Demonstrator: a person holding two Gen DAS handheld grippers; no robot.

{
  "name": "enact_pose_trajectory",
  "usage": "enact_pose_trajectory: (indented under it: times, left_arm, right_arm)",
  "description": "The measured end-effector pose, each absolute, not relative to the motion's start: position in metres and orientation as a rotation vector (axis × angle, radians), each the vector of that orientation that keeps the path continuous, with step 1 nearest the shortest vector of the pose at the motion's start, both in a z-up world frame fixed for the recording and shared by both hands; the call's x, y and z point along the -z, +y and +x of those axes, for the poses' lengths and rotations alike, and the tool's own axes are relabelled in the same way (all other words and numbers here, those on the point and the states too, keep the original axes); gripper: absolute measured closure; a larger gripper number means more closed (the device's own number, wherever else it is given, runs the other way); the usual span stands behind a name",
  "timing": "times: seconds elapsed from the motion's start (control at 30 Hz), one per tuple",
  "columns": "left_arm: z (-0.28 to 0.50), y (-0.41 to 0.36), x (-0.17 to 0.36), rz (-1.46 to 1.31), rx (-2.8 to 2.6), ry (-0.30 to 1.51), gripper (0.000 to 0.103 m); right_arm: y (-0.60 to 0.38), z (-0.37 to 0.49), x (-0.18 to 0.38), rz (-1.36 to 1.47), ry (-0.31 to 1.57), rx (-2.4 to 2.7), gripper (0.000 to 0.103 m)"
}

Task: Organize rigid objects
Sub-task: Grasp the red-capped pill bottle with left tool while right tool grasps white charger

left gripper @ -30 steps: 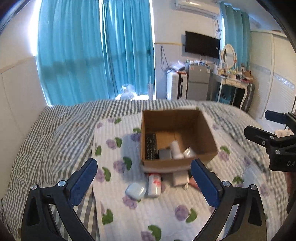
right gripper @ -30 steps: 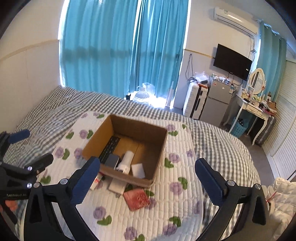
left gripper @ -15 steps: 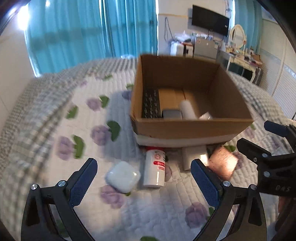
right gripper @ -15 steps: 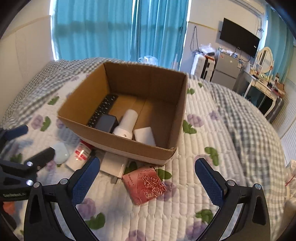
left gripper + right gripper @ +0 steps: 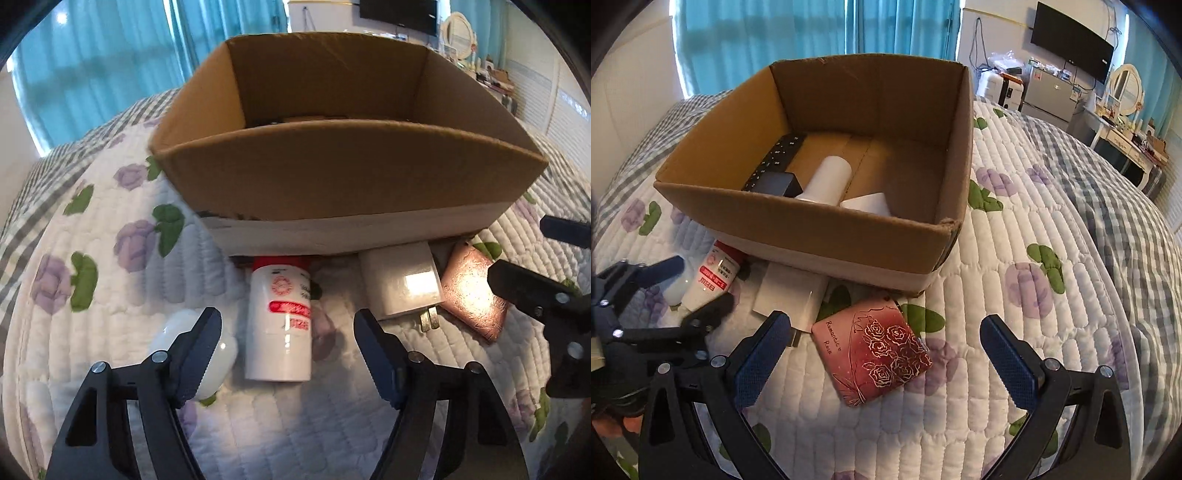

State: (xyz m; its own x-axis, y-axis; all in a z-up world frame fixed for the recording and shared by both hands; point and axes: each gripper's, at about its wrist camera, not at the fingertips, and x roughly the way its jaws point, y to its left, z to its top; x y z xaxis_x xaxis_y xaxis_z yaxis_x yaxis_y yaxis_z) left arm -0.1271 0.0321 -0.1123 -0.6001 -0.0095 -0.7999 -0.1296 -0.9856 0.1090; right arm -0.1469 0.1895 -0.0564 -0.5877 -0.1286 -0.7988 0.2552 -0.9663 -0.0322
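Bottle (image 5: 279, 325) lies on the quilt (image 5: 110, 295) just before the box (image 5: 332, 177), long axis pointing ahead between the spread, empty fingers of the left gripper (image 5: 288, 347), nearer than the right gripper (image 5: 886, 354), also spread and empty.

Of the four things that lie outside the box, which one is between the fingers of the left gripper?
The white bottle with the red cap. It lies centred between the open left gripper; the white case, charger and rose box lie aside.
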Motion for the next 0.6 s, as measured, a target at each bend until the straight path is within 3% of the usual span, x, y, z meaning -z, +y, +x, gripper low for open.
enact_pose_trajectory:
  times: [0.17, 0.6]
  left_arm:
    - [-0.13, 0.03, 0.123, -1.451, -2.71, 0.207, 0.066]
    - [-0.075, 0.006, 0.068, -1.306, -2.794, 0.023, 0.066]
  right_arm:
    - [0.187, -0.143, 0.059, 1.294, 0.192, 2.618, 0.0]
    - [0.17, -0.126, 0.054, 1.183, 0.2, 2.621, 0.0]
